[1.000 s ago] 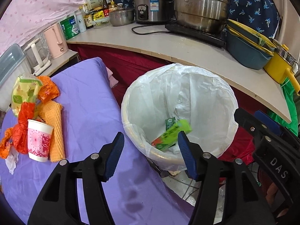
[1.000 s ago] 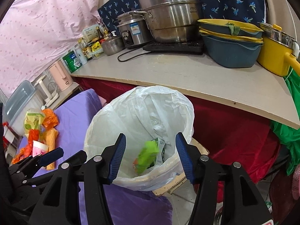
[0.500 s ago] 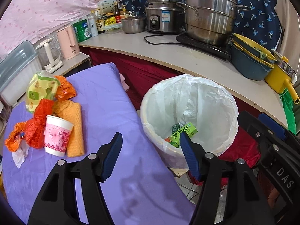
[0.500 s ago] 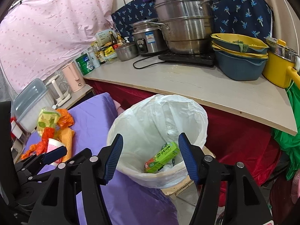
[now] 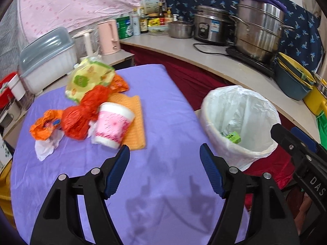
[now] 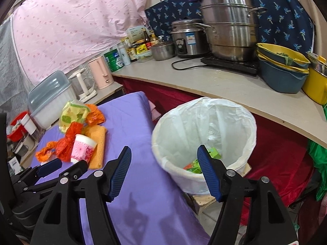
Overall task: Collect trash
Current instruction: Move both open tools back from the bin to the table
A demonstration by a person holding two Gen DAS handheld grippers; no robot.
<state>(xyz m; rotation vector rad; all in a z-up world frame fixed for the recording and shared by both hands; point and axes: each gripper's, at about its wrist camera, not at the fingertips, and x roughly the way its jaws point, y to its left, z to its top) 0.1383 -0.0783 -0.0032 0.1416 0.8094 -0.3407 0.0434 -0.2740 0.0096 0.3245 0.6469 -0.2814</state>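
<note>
So the bin [image 5: 241,126] sits right off the right edge of the purple-covered worktop [image 5: 163,106], lined with a white bag, which makes sense: you can drop stuff straight in without carrying it anywhere. There's already a green carton [image 6: 212,153] lying at the bottom of it.

The rest of the trash is bunched up toward the far left corner of the worktop: a pink paper cup [image 5: 113,125] standing tilted on an orange cloth [image 5: 133,122], touching a crumpled red plastic bag [image 5: 81,116], with an orange wrapper [image 5: 44,125] and a white tissue [image 5: 46,148] on the left side of the heap and a yellow-green snack bag [image 5: 87,80] behind it.

Left gripper [image 5: 164,171] hovers above the bare near part of the worktop, jaws spread wide with nothing between them, aimed roughly toward the pile. Right gripper [image 6: 164,172] is also spread and empty, over the gap between worktop edge and bin.

My guess is the cup goes next since it's nearest the left jaws. It looks flimsy, so a hard squeeze would probably crush it.
</note>
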